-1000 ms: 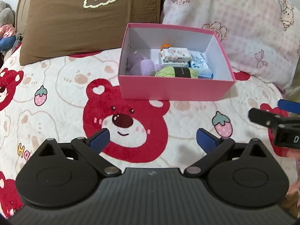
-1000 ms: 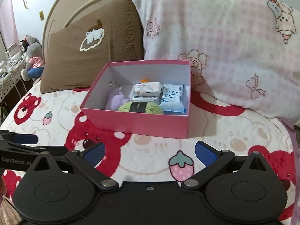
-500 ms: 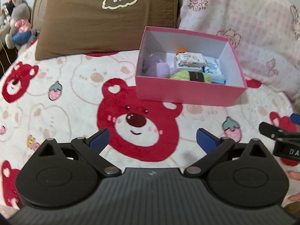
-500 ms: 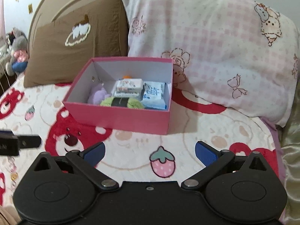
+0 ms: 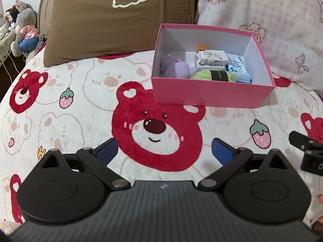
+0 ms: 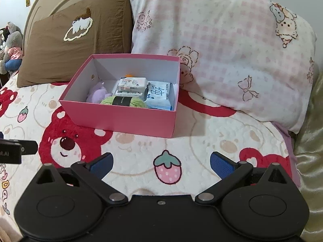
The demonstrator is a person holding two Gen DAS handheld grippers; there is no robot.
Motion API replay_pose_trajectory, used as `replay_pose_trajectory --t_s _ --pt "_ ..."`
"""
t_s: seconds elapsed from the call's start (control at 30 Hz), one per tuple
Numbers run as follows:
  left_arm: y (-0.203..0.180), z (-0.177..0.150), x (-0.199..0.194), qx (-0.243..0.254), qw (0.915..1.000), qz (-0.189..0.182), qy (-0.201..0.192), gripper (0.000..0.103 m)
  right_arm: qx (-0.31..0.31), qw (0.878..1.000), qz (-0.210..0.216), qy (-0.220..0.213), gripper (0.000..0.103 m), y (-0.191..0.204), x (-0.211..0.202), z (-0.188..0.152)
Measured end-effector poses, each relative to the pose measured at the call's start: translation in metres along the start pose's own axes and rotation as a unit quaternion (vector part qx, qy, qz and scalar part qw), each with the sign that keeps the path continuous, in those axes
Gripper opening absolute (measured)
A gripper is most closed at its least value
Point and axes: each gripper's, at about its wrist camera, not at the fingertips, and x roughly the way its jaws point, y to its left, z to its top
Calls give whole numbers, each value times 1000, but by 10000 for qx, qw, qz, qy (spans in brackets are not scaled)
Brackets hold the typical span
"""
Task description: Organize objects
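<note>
A pink box (image 5: 212,94) (image 6: 121,119) stands on the bear-print blanket in front of the pillows. Inside lie a purple plush (image 5: 177,68) (image 6: 98,95), a green yarn ball (image 5: 214,74) (image 6: 123,101), a white tissue pack (image 5: 211,57) (image 6: 132,83), a blue-white wipes pack (image 5: 238,68) (image 6: 159,95) and something orange (image 5: 201,47), mostly hidden. My left gripper (image 5: 164,152) is open and empty, well short of the box. My right gripper (image 6: 161,162) is open and empty too, above the blanket in front of the box.
A brown pillow (image 5: 121,16) (image 6: 76,40) and a pink checked pillow (image 5: 272,20) (image 6: 222,50) lean behind the box. Plush toys (image 5: 22,30) sit at the far left beside the bed. The blanket (image 5: 80,104) spreads around the box.
Both grippers have drawn back and shifted, so the box sits farther away and more to the right in the left wrist view. Jaws stay open. The box contents have not moved.
</note>
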Motion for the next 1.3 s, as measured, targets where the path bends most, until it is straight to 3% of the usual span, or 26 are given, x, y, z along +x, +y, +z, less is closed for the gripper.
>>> replay_pose_trajectory --t_s 0.47,0.77,1.0,1.3 --pt "-5 0 -6 86 9999 13 -50 103 -14 9999 18 -134 103 1 -5 1" --pt "-4 3 0 127 9996 269 28 103 -11 9999 77 -126 103 3 -9 0" --pt "-1 3 -2 37 10000 8 30 103 -143 9997 72 -192 103 11 -13 0" --pt "-1 3 -6 77 10000 -42 11 103 -154 9996 89 -222 103 15 -19 -1"
